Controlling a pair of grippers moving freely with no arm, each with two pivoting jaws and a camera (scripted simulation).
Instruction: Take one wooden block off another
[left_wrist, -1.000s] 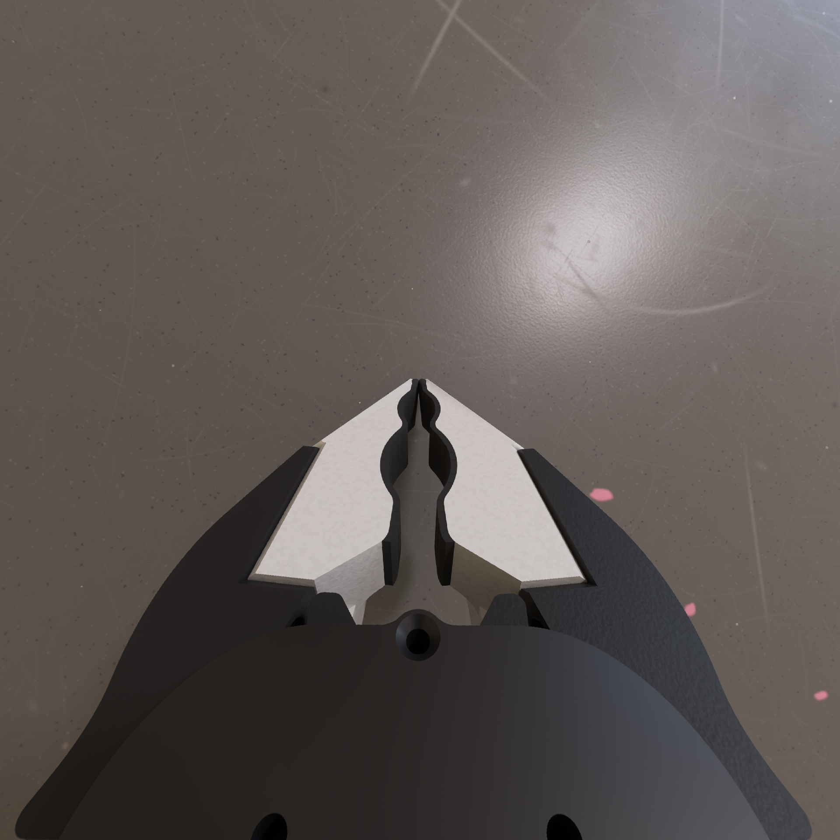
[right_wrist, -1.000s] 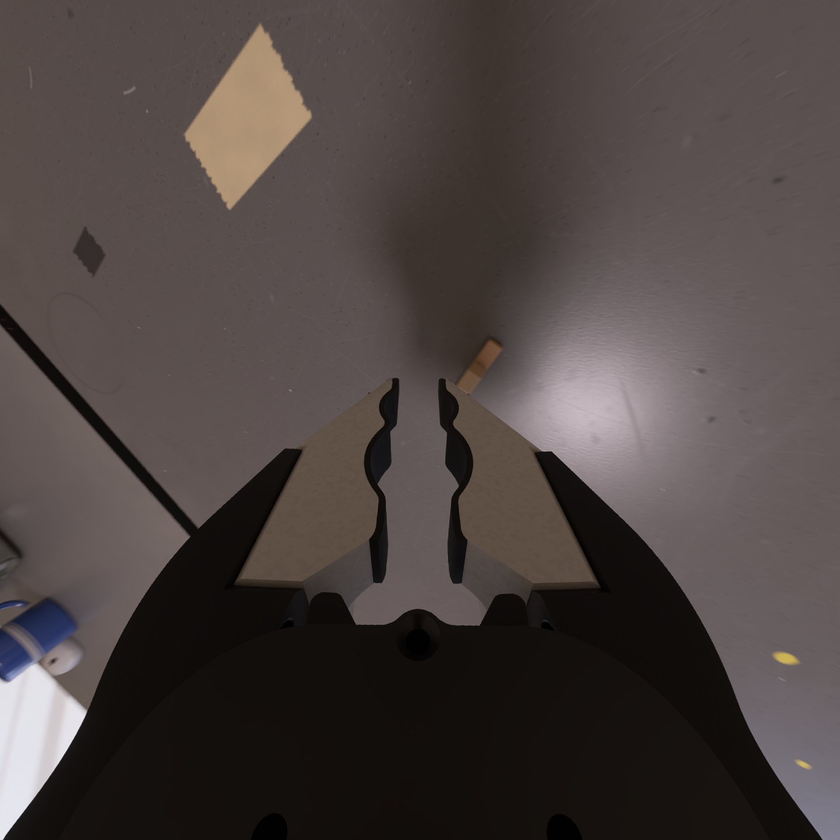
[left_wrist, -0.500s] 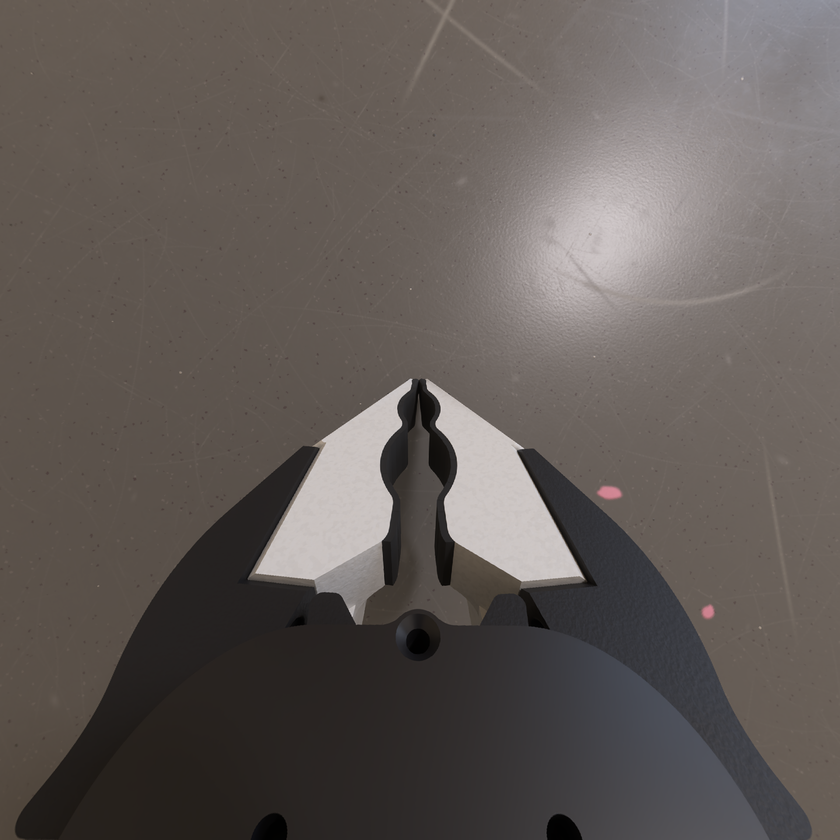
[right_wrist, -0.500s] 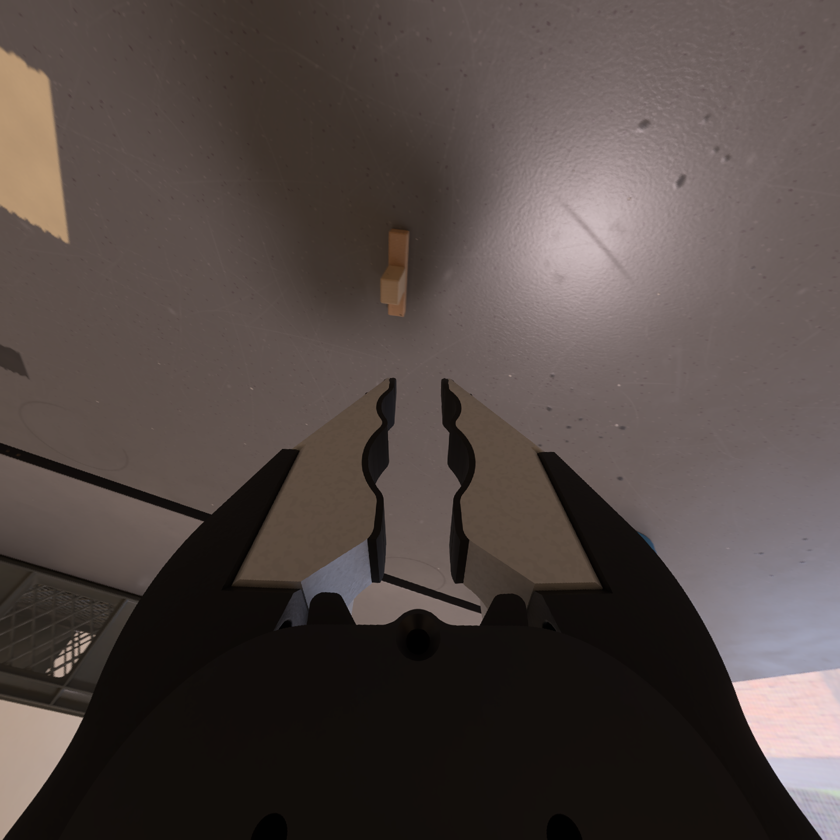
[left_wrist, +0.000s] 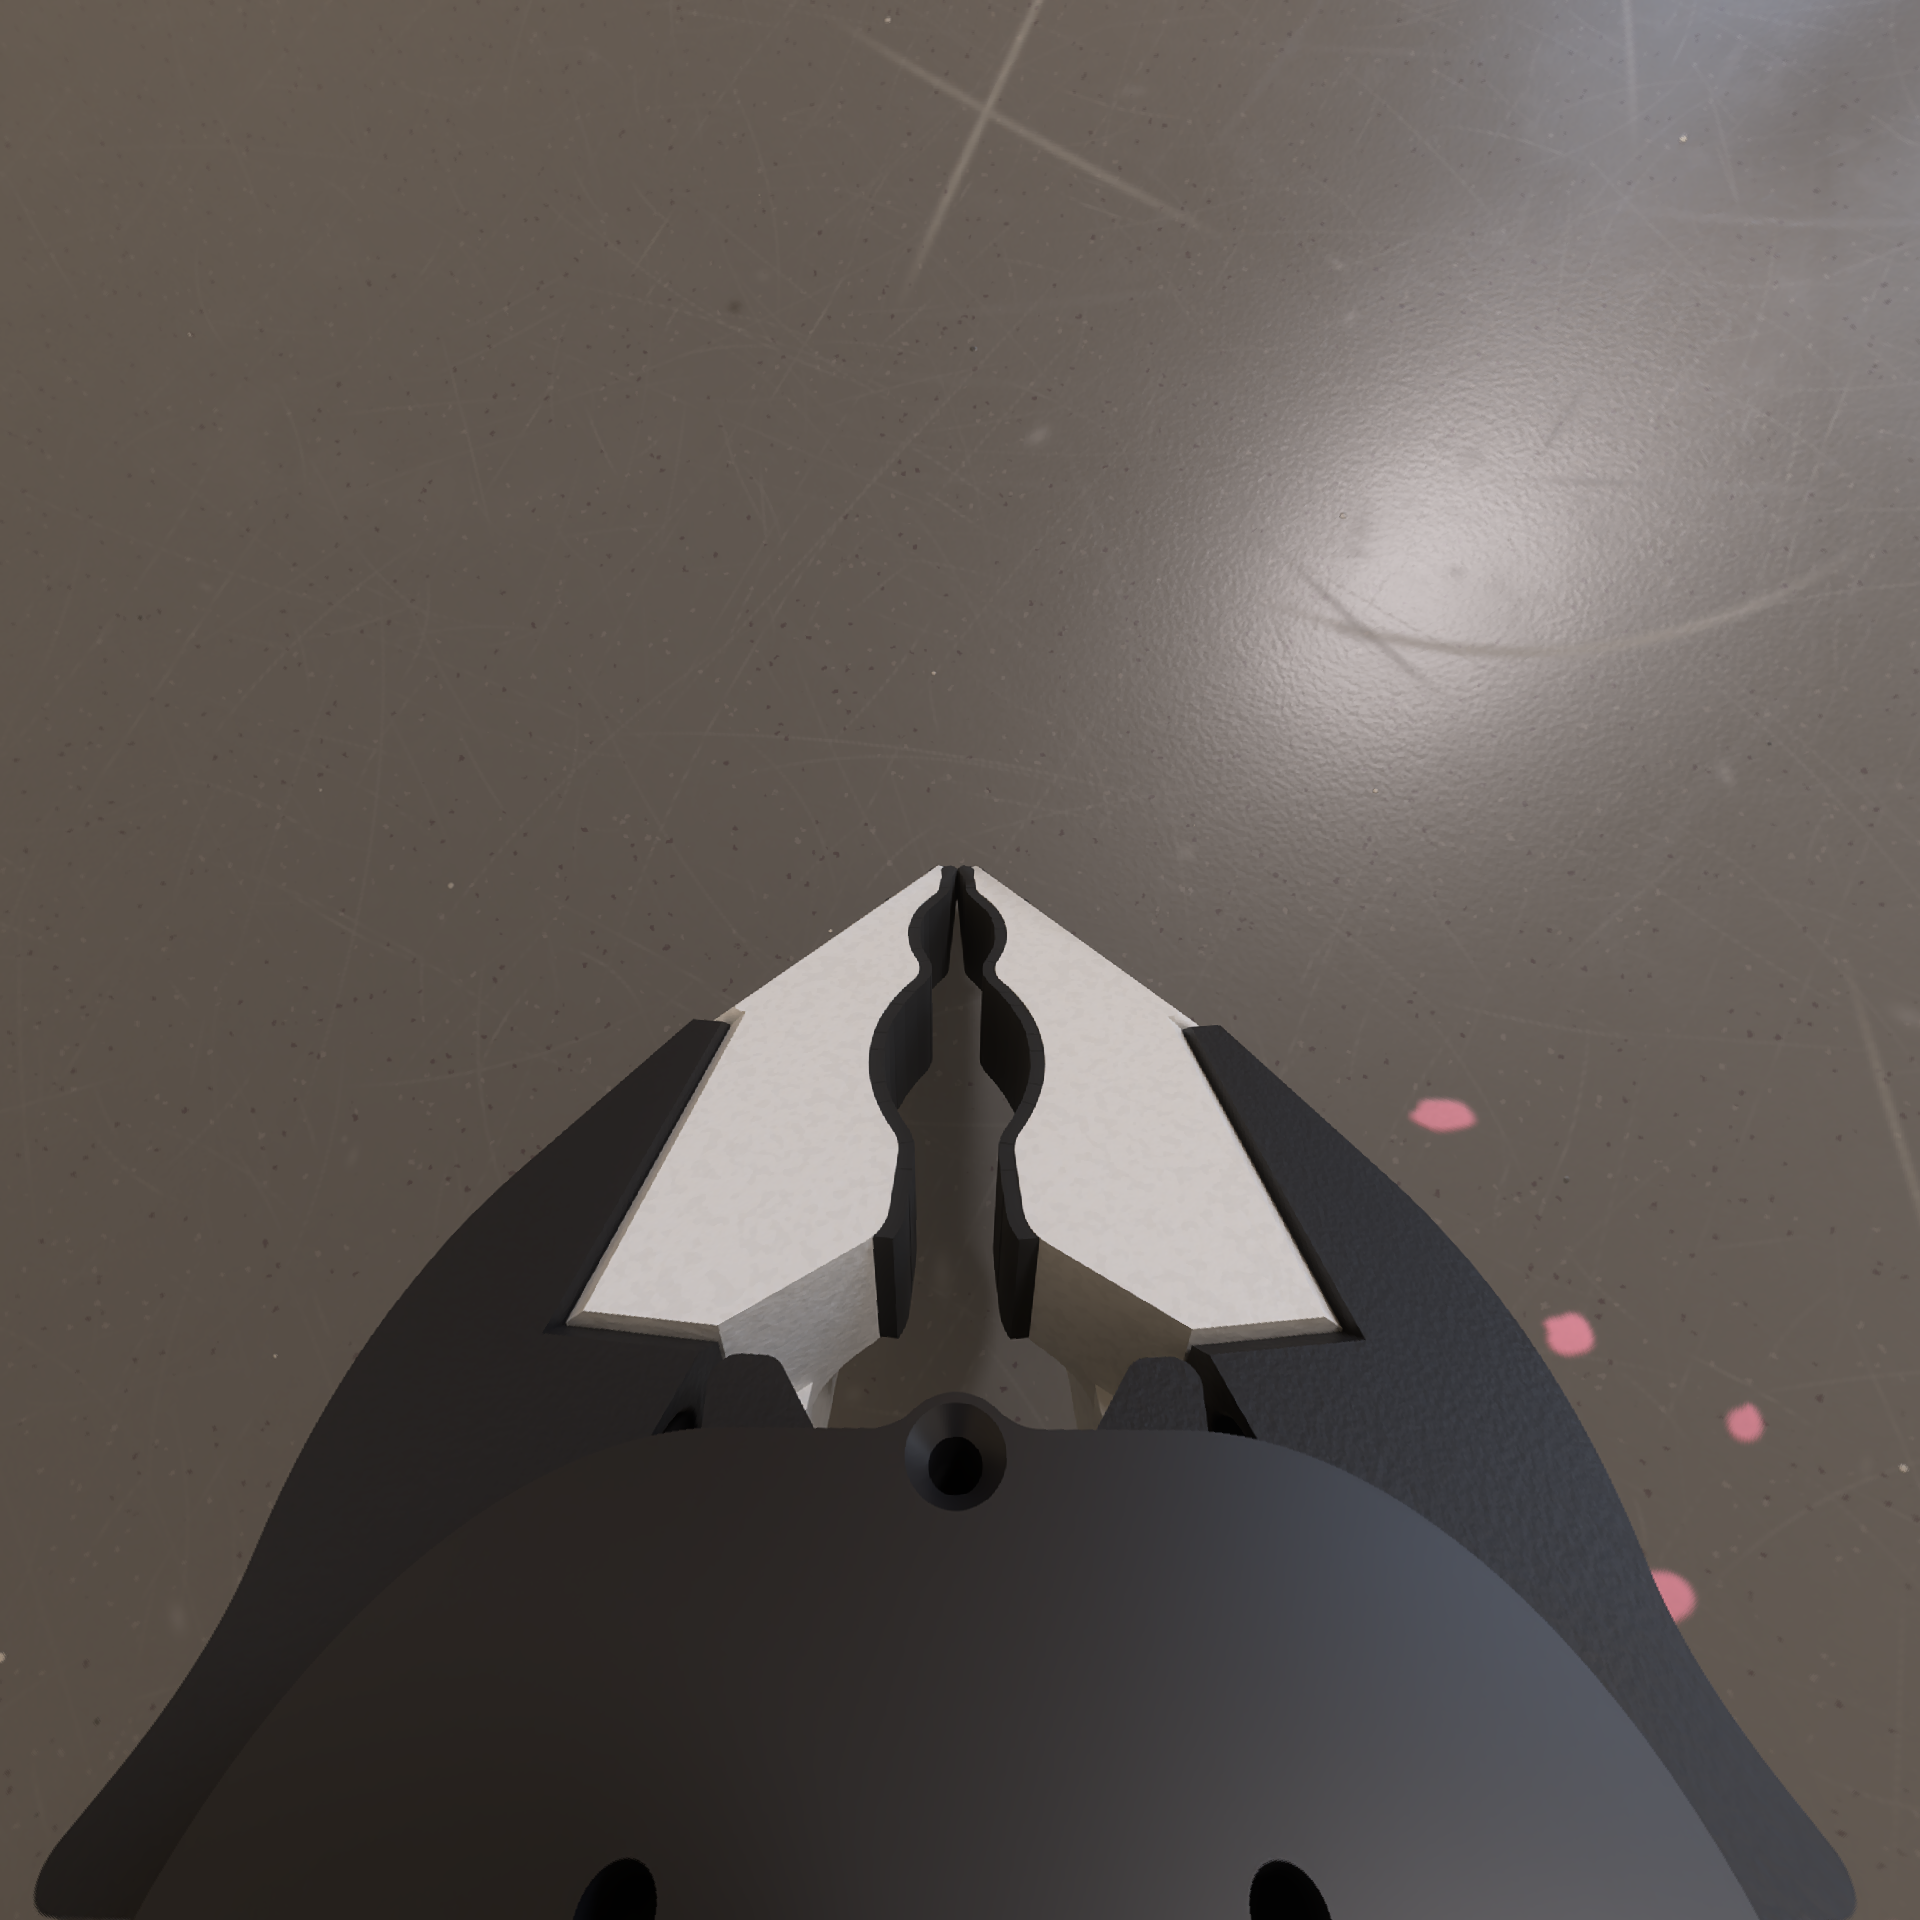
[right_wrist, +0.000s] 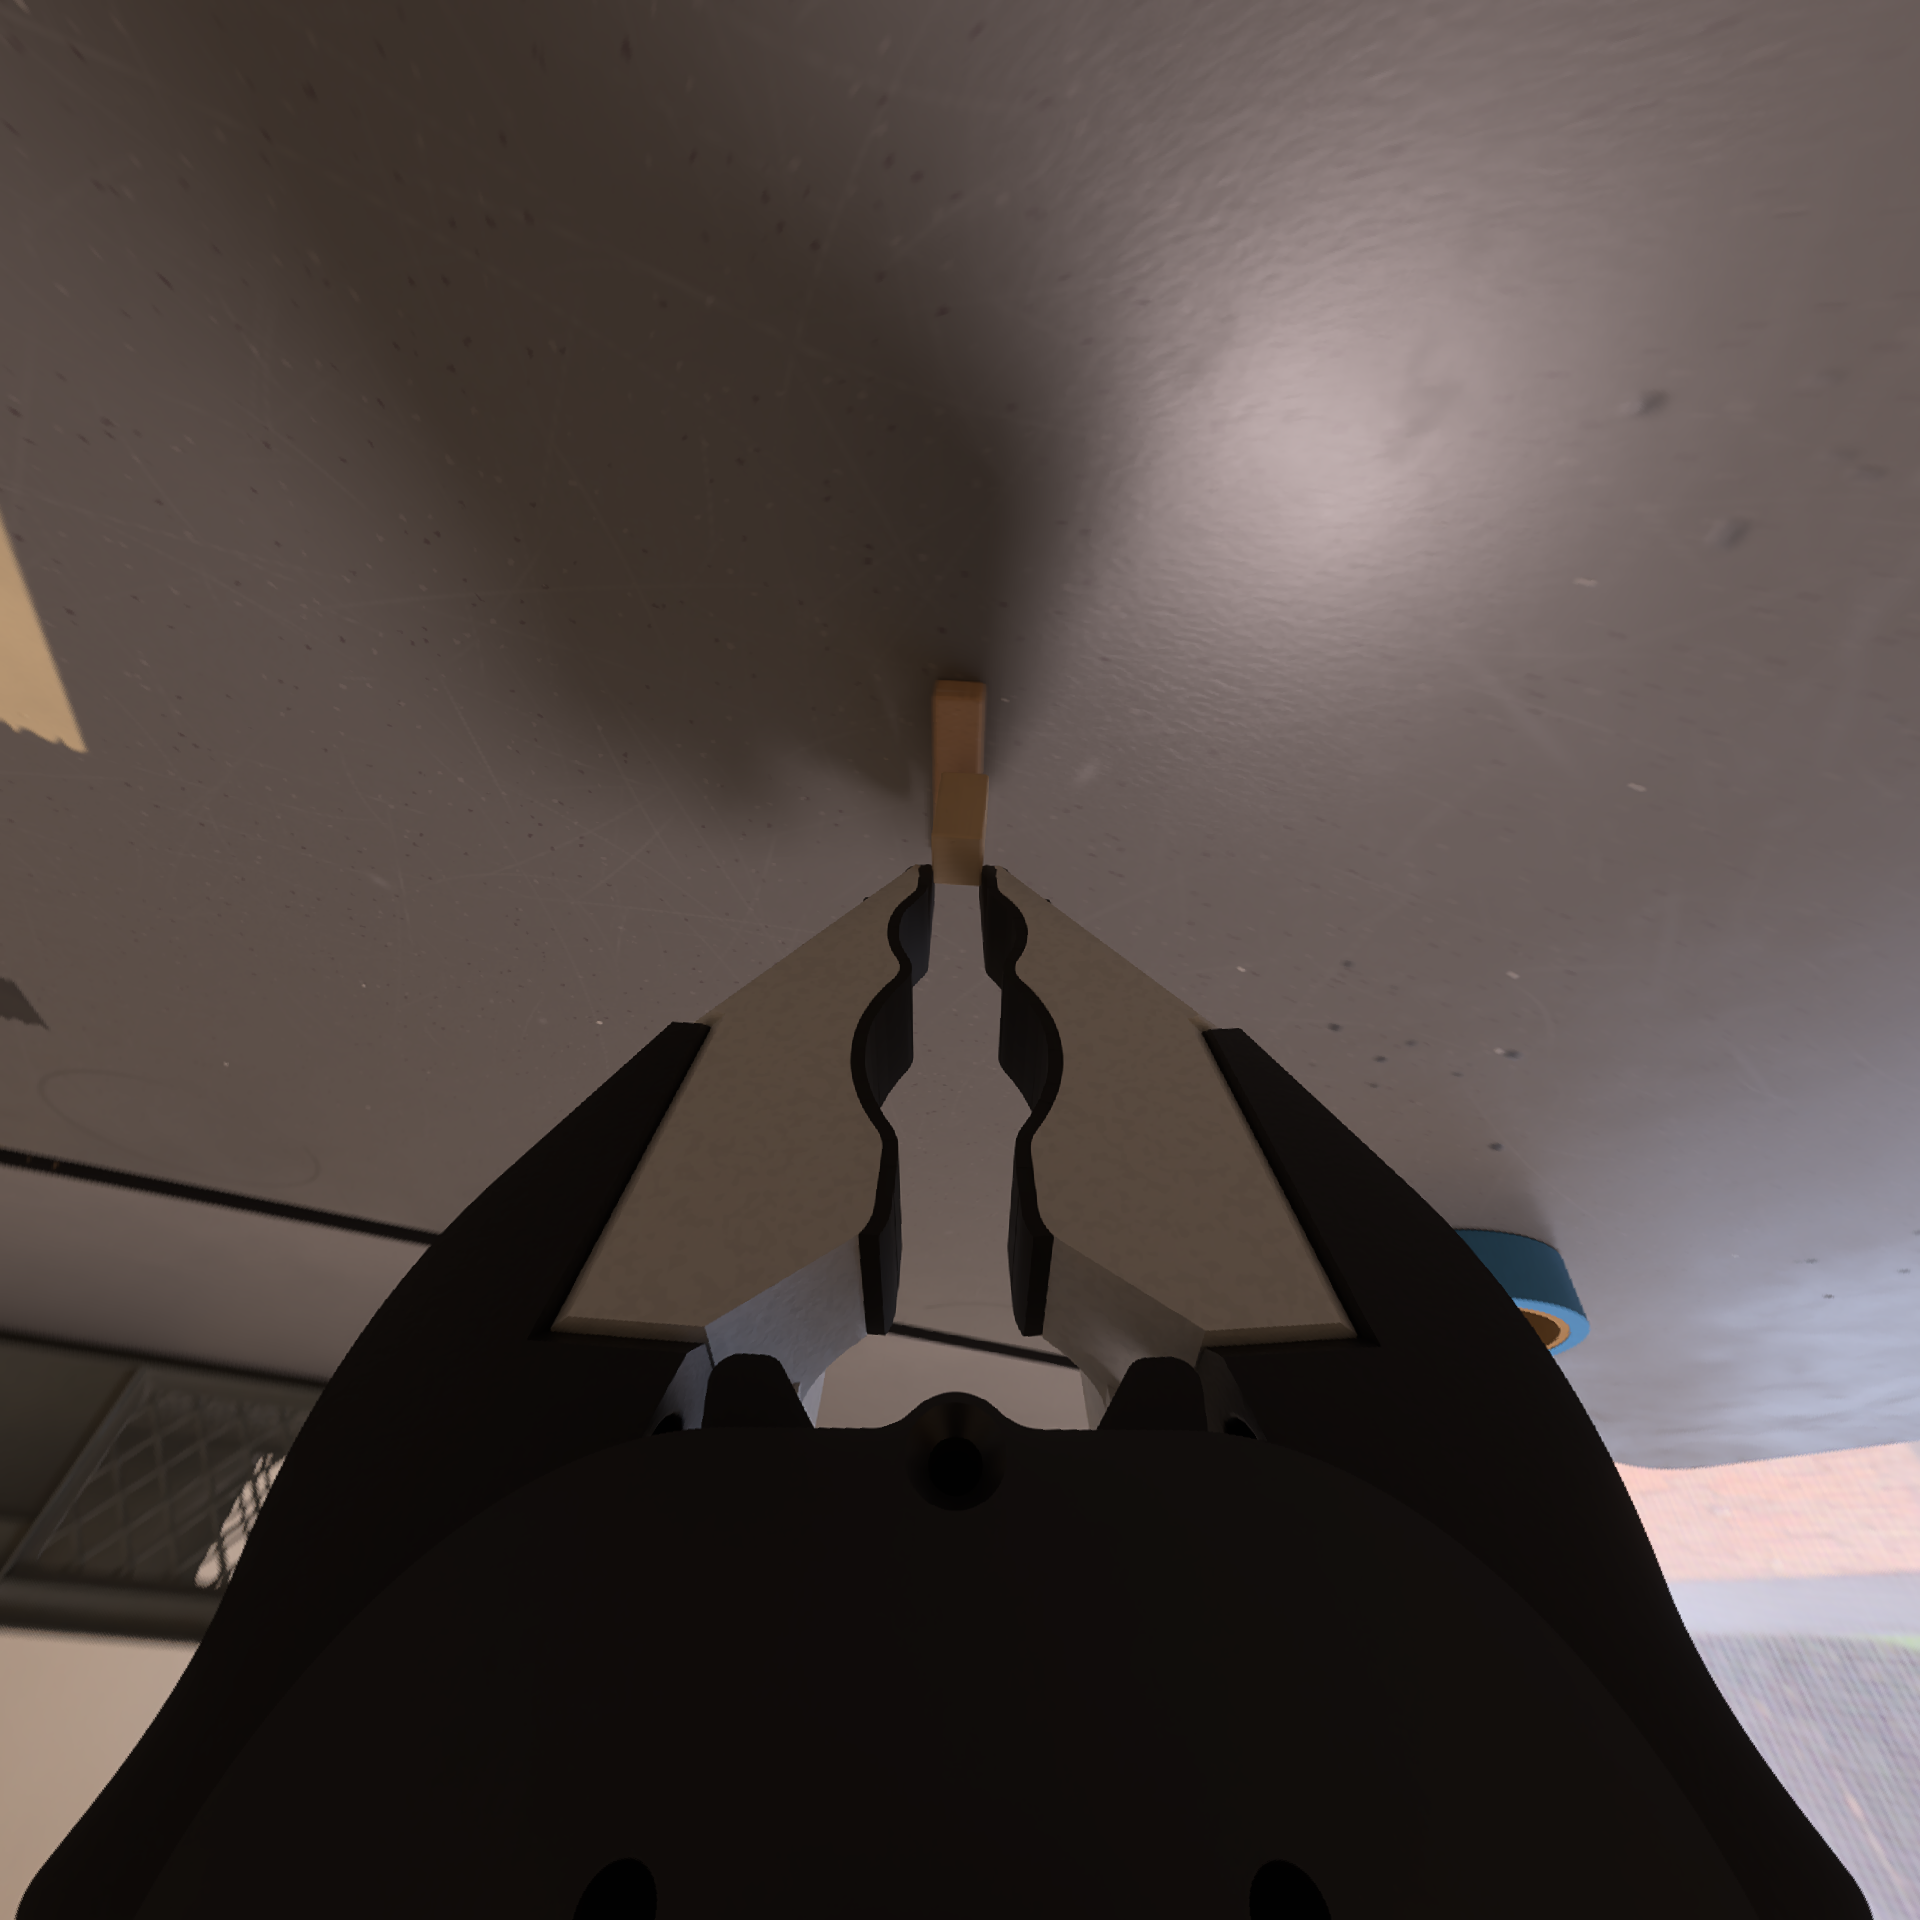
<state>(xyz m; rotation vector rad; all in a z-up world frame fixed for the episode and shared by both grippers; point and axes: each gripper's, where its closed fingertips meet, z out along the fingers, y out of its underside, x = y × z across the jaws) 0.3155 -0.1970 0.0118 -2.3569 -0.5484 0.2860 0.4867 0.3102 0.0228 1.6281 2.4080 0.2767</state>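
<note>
Two small wooden blocks stand stacked on the grey table in the right wrist view. The upper block (right_wrist: 958, 821) sits slightly offset on the lower block (right_wrist: 956, 717). My right gripper (right_wrist: 957, 878) has its fingertips on either side of the upper block's near end, with the jaws narrowed to the block's width. My left gripper (left_wrist: 956, 871) is shut and empty above a bare brown scratched surface. No block shows in the left wrist view.
A blue tape roll (right_wrist: 1548, 1288) lies at the table's right edge. A tan paper patch (right_wrist: 31, 665) lies at far left. A black seam (right_wrist: 208, 1195) crosses the near left. Pink specks (left_wrist: 1442, 1116) dot the surface right of the left gripper.
My right gripper has swung round and moved in on the stack until its tips flank the upper block, and its jaws have narrowed. The left gripper has drifted only slightly.
</note>
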